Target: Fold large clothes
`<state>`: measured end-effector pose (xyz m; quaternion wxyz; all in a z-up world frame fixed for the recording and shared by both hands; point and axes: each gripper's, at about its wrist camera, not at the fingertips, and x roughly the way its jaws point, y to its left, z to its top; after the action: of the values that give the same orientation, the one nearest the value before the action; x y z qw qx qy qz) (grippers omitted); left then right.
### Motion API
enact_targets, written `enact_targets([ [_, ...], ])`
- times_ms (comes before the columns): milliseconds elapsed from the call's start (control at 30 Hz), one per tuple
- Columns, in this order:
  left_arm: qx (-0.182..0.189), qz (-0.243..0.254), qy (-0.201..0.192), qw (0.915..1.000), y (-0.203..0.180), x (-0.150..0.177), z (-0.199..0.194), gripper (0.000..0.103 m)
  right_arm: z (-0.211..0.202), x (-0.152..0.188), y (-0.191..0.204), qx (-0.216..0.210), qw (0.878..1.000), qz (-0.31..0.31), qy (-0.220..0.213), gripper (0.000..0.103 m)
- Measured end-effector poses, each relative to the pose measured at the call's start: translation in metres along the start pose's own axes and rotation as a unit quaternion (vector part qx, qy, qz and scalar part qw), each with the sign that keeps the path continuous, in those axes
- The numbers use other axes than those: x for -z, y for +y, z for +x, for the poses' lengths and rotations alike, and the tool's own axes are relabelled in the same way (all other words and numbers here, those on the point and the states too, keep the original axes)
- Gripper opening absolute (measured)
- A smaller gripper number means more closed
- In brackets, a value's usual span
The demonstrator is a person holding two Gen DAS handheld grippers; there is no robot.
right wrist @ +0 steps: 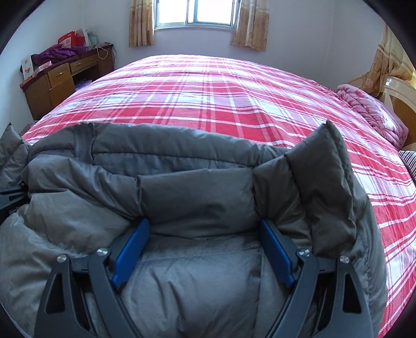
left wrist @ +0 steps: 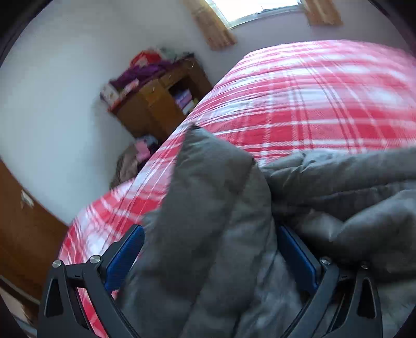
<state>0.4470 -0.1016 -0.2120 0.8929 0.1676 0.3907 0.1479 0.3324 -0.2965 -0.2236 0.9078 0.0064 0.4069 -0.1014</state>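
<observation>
A grey puffer jacket (right wrist: pixel 197 192) lies bunched at the near edge of a bed with a red and white plaid cover (right wrist: pixel 221 91). My right gripper (right wrist: pixel 205 223) stands open and wide, its blue pads (right wrist: pixel 131 254) straddling a padded panel of the jacket; a flap sticks up just right of it. In the left wrist view the jacket (left wrist: pixel 215 208) fills the gap of my left gripper (left wrist: pixel 208 230), which is also open wide, and an upright fold rises between the blue pads (left wrist: pixel 124 257). Whether the pads press the fabric is unclear.
A wooden desk (right wrist: pixel 59 80) with purple cloth and boxes on top stands by the far left wall. A pink quilt (right wrist: pixel 374 114) lies rolled at the bed's right side by the headboard. A curtained window (right wrist: pixel 195 13) is behind the bed.
</observation>
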Motion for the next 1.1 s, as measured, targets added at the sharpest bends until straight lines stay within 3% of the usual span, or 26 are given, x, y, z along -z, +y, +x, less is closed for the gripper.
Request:
enact_targets([
  [100, 0.022, -0.038, -0.041, 0.9982, 0.022, 0.003, -0.044, 0.102, -0.022, -0.001, 0.0, 0.011, 1.0, 0.01, -0.009, 0.086],
  [200, 0.044, -0.047, -0.077, 0.995, 0.021, 0.014, -0.074, 0.102, -0.065, -0.001, 0.015, 0.006, 0.997, 0.016, -0.069, 0.087],
  [267, 0.025, -0.025, -0.073, 0.9967, 0.005, 0.022, -0.07, 0.102, -0.079, 0.0, 0.033, 0.006, 0.996, -0.003, -0.089, 0.087],
  [333, 0.006, -0.01, -0.051, 0.9986, -0.008, 0.029, -0.054, 0.102, -0.075, 0.003, 0.045, 0.007, 0.997, -0.01, -0.079, 0.087],
  [400, 0.011, -0.013, -0.029, 0.9994, -0.014, 0.036, -0.038, 0.102, -0.059, 0.011, 0.051, 0.016, 0.998, -0.017, -0.061, 0.087],
  [500, 0.022, -0.033, -0.026, 0.9989, -0.012, 0.038, -0.028, 0.102, -0.041, 0.021, 0.046, 0.007, 0.999, -0.003, -0.049, 0.087],
  [900, -0.014, -0.006, -0.024, 0.9996, -0.03, 0.04, -0.02, 0.102, -0.02, 0.02, 0.05, 0.011, 1.0, -0.01, -0.016, 0.091],
  [1000, -0.007, -0.003, -0.018, 0.9998, -0.027, 0.039, -0.02, 0.102, -0.019, 0.021, 0.05, 0.015, 1.0, -0.015, -0.011, 0.091],
  [1100, 0.027, -0.013, -0.017, 0.9994, -0.009, 0.039, -0.032, 0.102, -0.018, 0.02, 0.049, 0.011, 1.0, -0.014, -0.008, 0.092],
])
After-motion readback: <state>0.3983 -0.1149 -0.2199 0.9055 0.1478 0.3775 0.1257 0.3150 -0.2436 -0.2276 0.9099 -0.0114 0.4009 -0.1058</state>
